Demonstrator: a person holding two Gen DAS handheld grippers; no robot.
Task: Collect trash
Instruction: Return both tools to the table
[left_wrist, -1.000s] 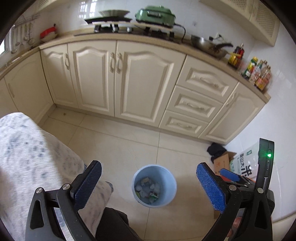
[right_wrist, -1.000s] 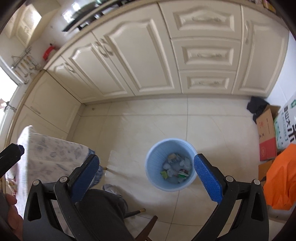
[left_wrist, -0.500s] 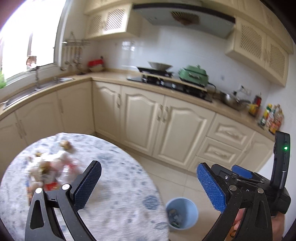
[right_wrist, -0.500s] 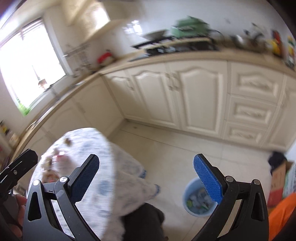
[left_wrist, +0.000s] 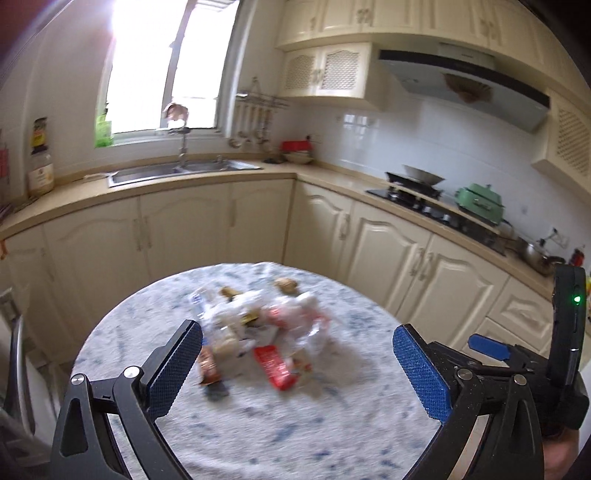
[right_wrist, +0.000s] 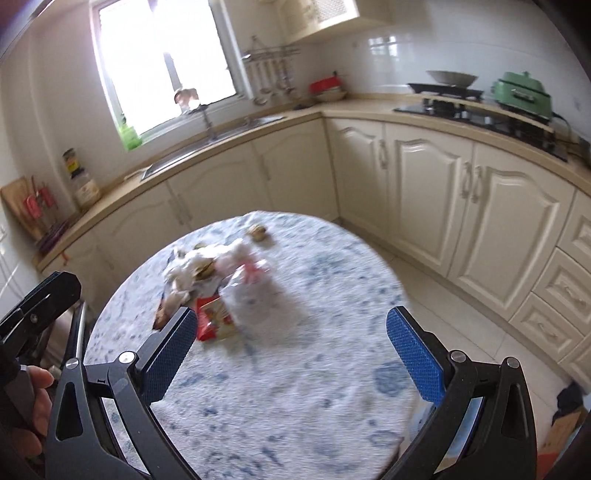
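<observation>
Two grippers hang over a round table (left_wrist: 332, 424) draped in a white cloth with blue flecks, and both look toward one blurred heap of trash (left_wrist: 258, 328) near the table's middle. The heap lies beyond the left gripper (left_wrist: 297, 365), ahead of its fingertips and closer to its left finger; nothing lies between the blue pads (left_wrist: 173, 369). Its jaws stand wide apart and hold nothing.

In the heap, crumpled clear plastic and white wrappers are tangled together. A red packet (left_wrist: 275, 365) lies at the near edge, a brown wrapper (left_wrist: 208, 363) just beside the left pad as seen in the left wrist view, and a small brown lump (left_wrist: 286, 284) sits a little apart on the far side. Blur hides finer detail.

From the right wrist view the same heap (right_wrist: 218, 280) lies ahead and to the left of the right gripper (right_wrist: 290, 350), with the red packet (right_wrist: 212, 319) just past its left finger. This gripper too is spread wide and empty, touching nothing. A hand (right_wrist: 27, 410) shows at the lower left edge of that view.

Behind the table, cream cabinets (left_wrist: 388, 251) run under a counter with a steel sink (left_wrist: 181, 171), and a green electric pot (left_wrist: 480, 203) sits by the hob.
</observation>
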